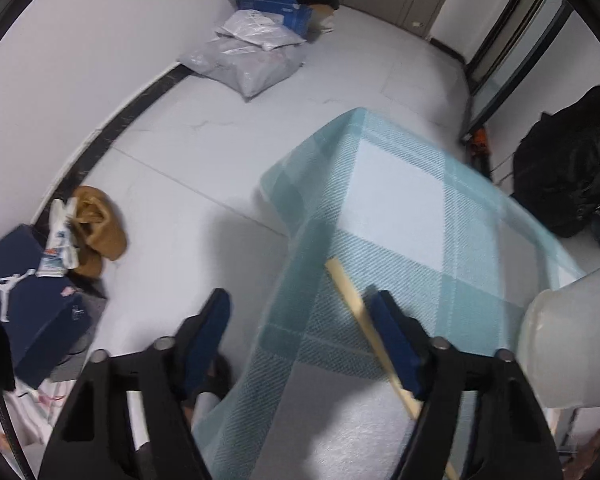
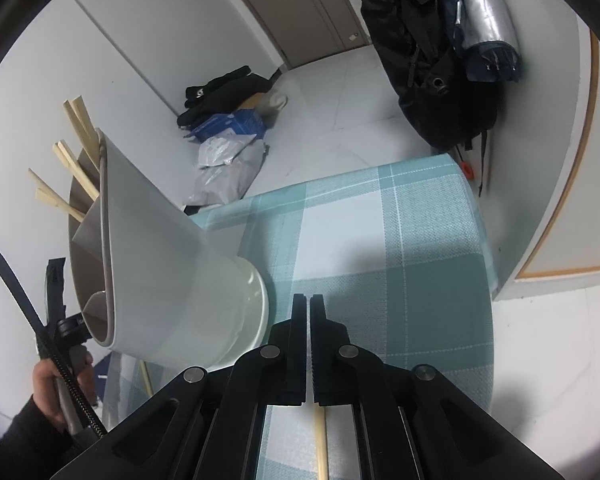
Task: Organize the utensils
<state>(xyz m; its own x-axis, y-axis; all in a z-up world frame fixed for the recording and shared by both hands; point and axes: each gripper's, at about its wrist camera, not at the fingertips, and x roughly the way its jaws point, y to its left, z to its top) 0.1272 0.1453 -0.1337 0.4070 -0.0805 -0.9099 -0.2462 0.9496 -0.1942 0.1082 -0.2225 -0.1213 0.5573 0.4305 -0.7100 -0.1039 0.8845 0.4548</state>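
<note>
Left gripper (image 1: 304, 344) is hanging wide open over the table (image 1: 396, 204) edge, a chopstick (image 1: 364, 320) lying beside its right finger. Right gripper (image 2: 309, 344) is sitting closed, gripping nothing visible, another chopstick (image 2: 321, 444) lying under it. The white holder (image 2: 172, 280) is standing left of it, sticks (image 2: 76, 160) poking out.

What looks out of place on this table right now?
Two loose chopsticks. One chopstick lies slanted on the checked tablecloth beside a finger of the open left tongs. Another lies under the closed right tongs. The rest stand splayed in the white holder.
</note>
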